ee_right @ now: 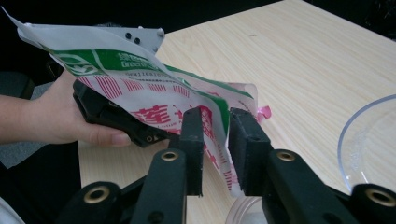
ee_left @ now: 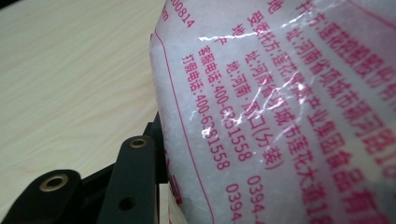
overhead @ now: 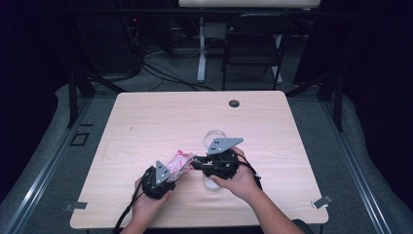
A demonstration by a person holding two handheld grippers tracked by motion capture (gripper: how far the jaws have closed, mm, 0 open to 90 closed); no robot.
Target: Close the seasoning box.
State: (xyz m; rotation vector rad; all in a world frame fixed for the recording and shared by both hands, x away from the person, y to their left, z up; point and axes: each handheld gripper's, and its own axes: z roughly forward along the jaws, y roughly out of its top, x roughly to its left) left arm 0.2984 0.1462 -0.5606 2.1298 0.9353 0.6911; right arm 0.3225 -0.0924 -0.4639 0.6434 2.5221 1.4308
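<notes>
1. Crinkly plastic packet (overhead: 178,163) of white granules hangs above the table (overhead: 146,122), between both grippers, beside a clear bowl (overhead: 215,138).
2. Left gripper (overhead: 171,171) is clamped on its body.
3. Right gripper (ee_right: 215,149) stands slightly apart around the torn edge, pads not pressing.
4. It looks soft, slippery and saggy; best pinched at the flat seam.

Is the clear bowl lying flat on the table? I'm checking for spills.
No, the clear bowl is propped tilted behind the right tongs, above the table.
</notes>
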